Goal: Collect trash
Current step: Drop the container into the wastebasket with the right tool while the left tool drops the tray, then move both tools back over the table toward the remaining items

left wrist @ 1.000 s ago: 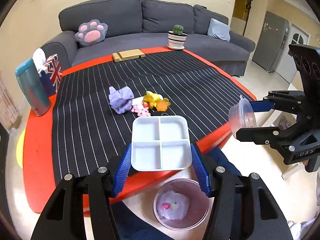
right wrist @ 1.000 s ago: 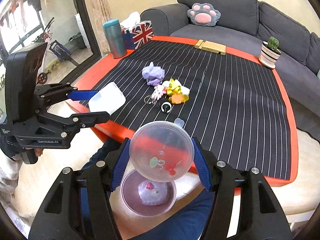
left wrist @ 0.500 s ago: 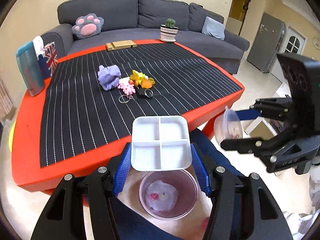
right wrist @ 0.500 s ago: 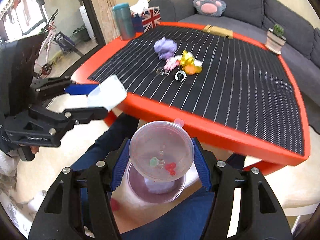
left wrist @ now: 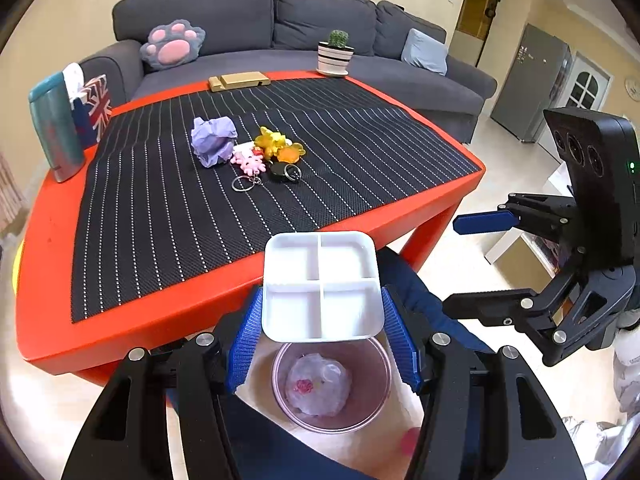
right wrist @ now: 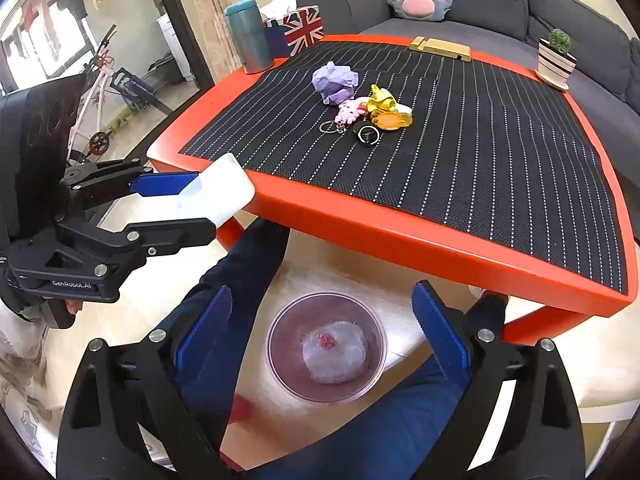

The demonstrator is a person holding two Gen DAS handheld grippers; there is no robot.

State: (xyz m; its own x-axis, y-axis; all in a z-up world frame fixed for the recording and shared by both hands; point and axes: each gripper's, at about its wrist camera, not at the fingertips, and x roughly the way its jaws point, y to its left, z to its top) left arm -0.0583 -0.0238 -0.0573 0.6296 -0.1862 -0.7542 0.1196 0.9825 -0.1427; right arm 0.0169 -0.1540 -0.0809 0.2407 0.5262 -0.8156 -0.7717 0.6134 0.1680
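Gone from the right gripper [right wrist: 320, 340]: the clear lidded cup held a second ago, now dropped into the bin [right wrist: 326, 346] directly below, fingers spread wide and empty. Left gripper [left wrist: 322, 330] clamped on the white divided tray [left wrist: 320, 284], poised just above the bin. Likely next for tipping. Purple crumpled paper [left wrist: 213, 141] left on the table [left wrist: 48, 280], well beyond the bin.

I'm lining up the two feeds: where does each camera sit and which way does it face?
Left wrist: on the left gripper, facing down-forward over the white divided tray it grips, toward the trash bin and red table; the person's legs show.
Right wrist: on the right gripper, jaws open, above the same bin; legs show.
Shared: bin, table, purple crumpled paper, each other's gripper.
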